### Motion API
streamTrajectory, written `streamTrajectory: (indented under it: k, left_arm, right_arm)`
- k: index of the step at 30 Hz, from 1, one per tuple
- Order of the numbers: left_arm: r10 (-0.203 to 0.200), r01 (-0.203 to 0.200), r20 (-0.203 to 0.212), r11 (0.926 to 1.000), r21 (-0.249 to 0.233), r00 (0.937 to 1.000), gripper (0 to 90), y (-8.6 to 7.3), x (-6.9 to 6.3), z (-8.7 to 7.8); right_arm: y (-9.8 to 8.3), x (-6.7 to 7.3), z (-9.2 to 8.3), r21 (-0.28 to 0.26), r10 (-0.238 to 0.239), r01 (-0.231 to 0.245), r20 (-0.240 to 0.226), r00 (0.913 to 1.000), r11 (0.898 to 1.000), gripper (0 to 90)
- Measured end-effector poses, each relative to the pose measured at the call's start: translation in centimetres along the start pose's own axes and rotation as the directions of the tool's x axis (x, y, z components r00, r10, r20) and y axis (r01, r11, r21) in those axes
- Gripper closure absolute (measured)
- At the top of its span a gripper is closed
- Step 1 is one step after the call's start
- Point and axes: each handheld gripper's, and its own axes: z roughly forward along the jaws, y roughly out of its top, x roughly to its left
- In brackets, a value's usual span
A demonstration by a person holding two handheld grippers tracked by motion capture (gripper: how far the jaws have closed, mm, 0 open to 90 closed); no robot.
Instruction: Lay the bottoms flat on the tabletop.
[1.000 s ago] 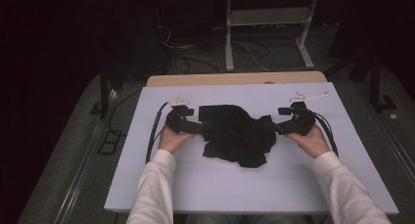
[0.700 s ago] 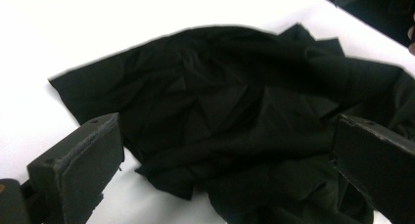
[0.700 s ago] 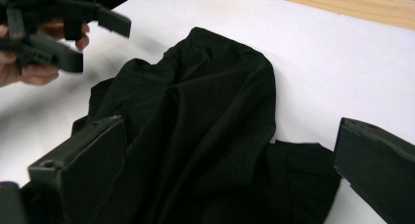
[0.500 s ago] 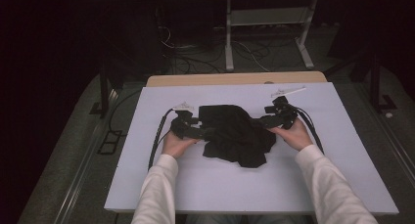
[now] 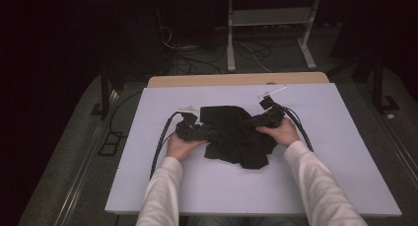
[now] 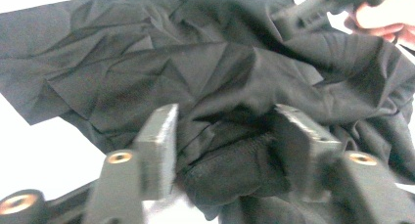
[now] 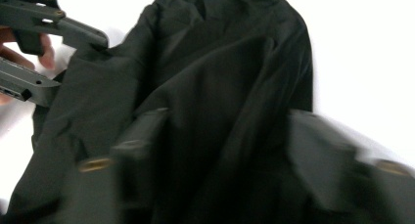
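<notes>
A crumpled black garment point(image 5: 235, 137) lies in the middle of the white table cover point(image 5: 345, 176). My left gripper point(image 5: 209, 133) rests at the garment's left edge. In the left gripper view its jaws stand open point(image 6: 230, 150) with a bunched fold and seam of the cloth point(image 6: 230, 77) between them. My right gripper point(image 5: 254, 121) presses into the garment's upper right side. In the right gripper view, its blurred jaws point(image 7: 230, 155) stand wide open over the dark fabric point(image 7: 205, 77). Each gripper view also shows the other gripper farther off, across the cloth.
A wooden table edge point(image 5: 236, 80) shows behind the white cover. Beyond it, a metal stand point(image 5: 268, 23) and loose cables point(image 5: 197, 58) are on the dark floor. Black cables point(image 5: 160, 142) trail from both grippers across the cover.
Both grippers have moved inward from the garment's outer sides onto the cloth. The right one travelled farther to the left, and the garment is more bunched between them.
</notes>
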Motion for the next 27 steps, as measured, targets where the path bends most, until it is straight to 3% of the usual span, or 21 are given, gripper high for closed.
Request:
streamTrajectory:
  k: [1, 2, 3, 6, 11, 15, 23, 24, 27]
  left_arm:
    - [0.000, 0.000, 0.005, 1.0000, 0.006, 1.0000, 50.7, 0.0, 0.0, 0.1]
    - [0.000, 0.000, 0.013, 0.9999, 0.015, 0.9999, 50.7, -0.1, 0.0, 0.2]
    - [0.003, -0.003, 0.008, 0.9996, 0.027, 1.0000, 63.3, -0.1, 0.0, 0.4]
    - [0.007, -0.007, -0.013, 0.9990, 0.044, 0.9999, 83.2, 0.0, 0.0, 0.7]
    - [0.002, -0.002, -0.040, 1.0000, -0.001, 0.9992, 85.3, 0.7, 0.2, -0.1]
    - [0.006, -0.009, -0.068, 0.9990, -0.043, 0.9977, 85.7, 2.1, 0.0, -1.3]
    - [0.057, -0.065, -0.114, 0.9952, -0.073, 0.9919, 85.7, 6.4, -0.9, -3.6]
    - [0.072, -0.083, -0.128, 0.9928, -0.086, 0.9892, 85.8, 7.6, -1.2, -4.3]
    - [0.084, -0.098, -0.141, 0.9904, -0.098, 0.9864, 85.8, 8.7, -1.5, -5.0]
  right_arm:
    - [0.0, -0.1, -0.1, -0.007, 0.005, -0.005, -0.014, 0.9999, 1.000, 67.5]
    - [0.0, -0.1, -0.1, -0.007, 0.005, -0.005, -0.014, 0.9999, 1.000, 67.5]
    - [0.1, -0.1, -0.4, -0.010, -0.002, 0.002, -0.018, 0.9998, 1.000, 86.5]
    - [0.5, -0.1, -1.3, -0.034, -0.012, 0.012, -0.009, 0.9999, 0.999, 87.4]
    - [1.1, -0.2, -2.7, -0.065, -0.019, 0.020, 0.018, 0.9997, 0.998, 87.6]
    - [2.1, -0.4, -4.6, -0.117, -0.003, 0.005, 0.015, 0.9999, 0.993, 87.7]
    - [5.3, 0.0, -8.3, -0.220, -0.017, 0.023, 0.032, 0.9994, 0.975, 87.7]
    - [6.2, 0.2, -9.3, -0.242, -0.022, 0.030, 0.039, 0.9990, 0.970, 87.7]
    - [7.0, 0.4, -10.3, -0.268, -0.025, 0.036, 0.044, 0.9987, 0.963, 87.7]
